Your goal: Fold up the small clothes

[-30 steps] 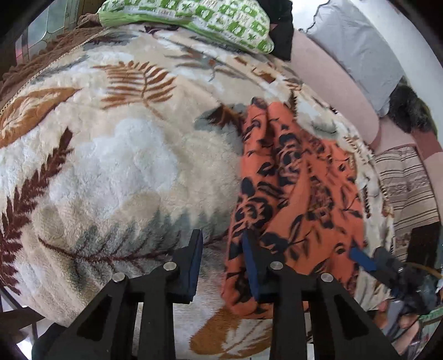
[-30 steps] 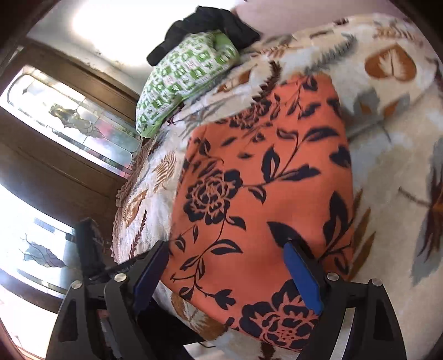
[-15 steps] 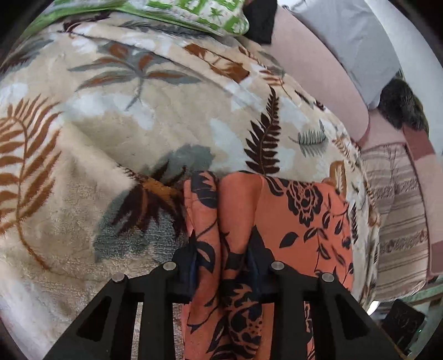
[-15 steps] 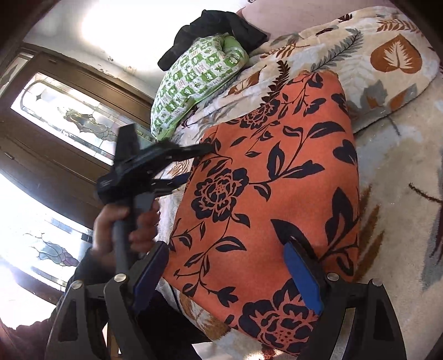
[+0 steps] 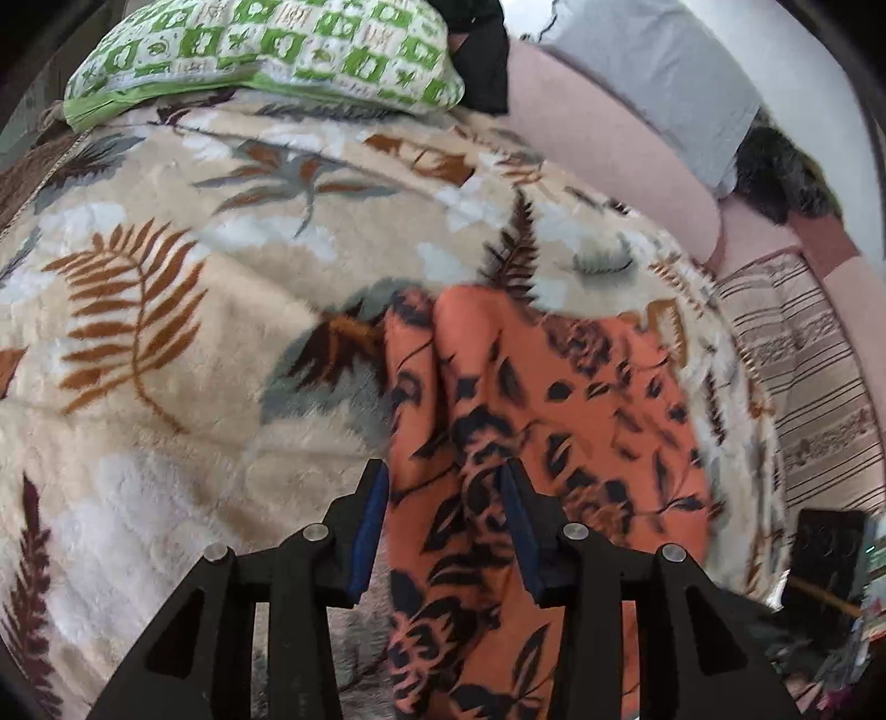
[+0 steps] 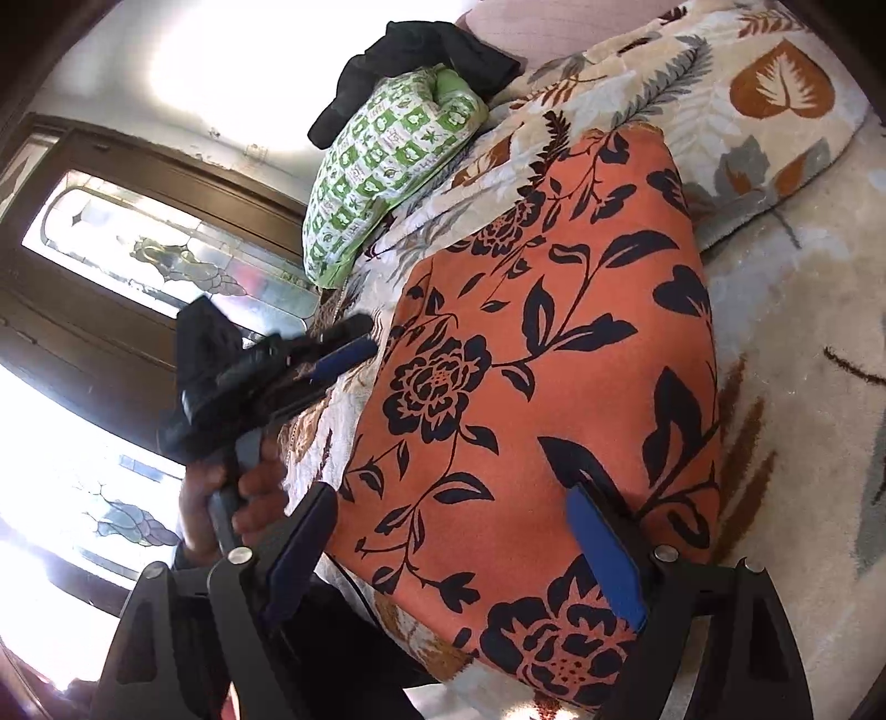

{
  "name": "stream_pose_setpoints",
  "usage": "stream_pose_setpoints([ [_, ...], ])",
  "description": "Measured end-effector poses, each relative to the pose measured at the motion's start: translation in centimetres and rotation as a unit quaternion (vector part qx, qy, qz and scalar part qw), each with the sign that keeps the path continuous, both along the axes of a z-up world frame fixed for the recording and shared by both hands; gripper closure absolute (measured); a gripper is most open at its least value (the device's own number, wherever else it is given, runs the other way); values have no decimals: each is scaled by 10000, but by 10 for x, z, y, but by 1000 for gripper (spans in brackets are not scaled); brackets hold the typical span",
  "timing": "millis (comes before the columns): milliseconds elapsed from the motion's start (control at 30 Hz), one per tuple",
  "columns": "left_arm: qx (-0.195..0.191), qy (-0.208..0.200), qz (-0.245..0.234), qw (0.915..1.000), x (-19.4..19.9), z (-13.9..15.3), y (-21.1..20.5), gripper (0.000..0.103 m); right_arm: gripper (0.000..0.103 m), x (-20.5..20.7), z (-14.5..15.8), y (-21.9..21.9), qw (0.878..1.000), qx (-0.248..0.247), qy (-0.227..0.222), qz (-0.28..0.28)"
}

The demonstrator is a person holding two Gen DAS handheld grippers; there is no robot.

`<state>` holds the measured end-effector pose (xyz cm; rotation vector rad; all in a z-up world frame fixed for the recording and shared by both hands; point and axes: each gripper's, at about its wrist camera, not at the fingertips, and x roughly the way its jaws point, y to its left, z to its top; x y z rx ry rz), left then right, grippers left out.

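An orange cloth with black flowers [image 5: 565, 410] lies folded on a leaf-patterned blanket [image 5: 166, 343]. My left gripper [image 5: 443, 520] straddles its raised left fold. Its jaws are opening, the fold lies between the blue pads, and they no longer press on it. In the right wrist view the same cloth [image 6: 531, 360] lies flat, and the left gripper [image 6: 343, 346] hovers at its left edge in a person's hand [image 6: 238, 487]. My right gripper [image 6: 451, 554] stands wide open over the cloth's near edge. Its right finger rests above the fabric and its left finger is beyond the edge.
A green-and-white pillow [image 5: 266, 50] and a black garment [image 5: 482, 55] lie at the blanket's far end. A grey pillow [image 5: 653, 77] leans on pink upholstery [image 5: 598, 149]. A striped cover [image 5: 803, 376] is at right. A wooden door with patterned glass [image 6: 138, 249] stands beyond the bed's edge.
The left gripper swung over the cloth's left fold, was clamped on it half a second ago, and its pads have now spread apart. The right gripper stayed put, open.
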<state>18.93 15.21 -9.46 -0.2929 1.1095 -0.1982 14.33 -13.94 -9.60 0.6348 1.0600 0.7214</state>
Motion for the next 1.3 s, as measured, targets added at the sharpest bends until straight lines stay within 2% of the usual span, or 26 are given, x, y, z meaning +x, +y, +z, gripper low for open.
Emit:
stream_pose_setpoints([
  [33,201,106,100,9997,-3,-9,3,59,16,0,0,0,10000,7,21,-2],
  [100,296,166,404,9986,-9,-11,10,60,16,2,0,0,10000,41,86,4],
  [167,203,-57,400,9990,-22,2,12,61,16,2,1,0,9999,22,139,-23],
  [267,57,-449,108,9989,-48,28,3,61,16,3,0,-2,9997,94,211,-65],
  [300,3,-555,14,9985,-56,33,-1,58,16,4,0,-2,9997,108,220,-77],
  [333,-48,-623,-49,9980,-64,38,-5,48,16,3,0,-2,9997,109,217,-97],
  [400,-62,-683,-155,9975,-73,33,-14,37,16,3,-1,-2,9997,73,191,-98],
  [433,95,-591,-157,9981,-72,24,-20,37,16,3,0,-1,9998,46,181,-95],
  [467,379,-264,-109,9989,-69,6,-23,39,16,3,0,0,9998,28,177,-94],
  [500,344,49,0,9994,-69,-11,-18,42,16,3,1,0,9998,11,183,-89],
  [533,-96,106,218,9997,-71,-20,-7,42,16,4,1,1,9998,12,196,-72],
  [567,-318,112,348,9988,-74,-19,-1,42,16,4,1,1,9997,17,241,-40],
  [600,-299,69,354,9989,-76,-15,-1,42,16,4,3,1,9997,-12,255,-23],
  [700,205,-132,110,9996,-80,1,-15,42,16,1,9,-4,9998,-6,200,-89],
  [800,340,-287,88,9990,-83,14,-20,42,16,-3,17,-19,9995,119,37,-297],
  [933,638,-525,220,9963,-79,30,-25,40,16,-6,20,-49,9970,32,-47,-767],
  [1000,805,-588,245,9947,-82,34,-27,36,16,-7,17,-66,9943,20,15,-1065],
  [1100,1017,-716,226,9920,-87,40,-31,36,16,-10,7,-86,9906,44,186,-1357],
  [1300,1144,-754,227,9903,-91,44,-35,36,16,-20,-8,-103,9873,46,415,-1530],
])
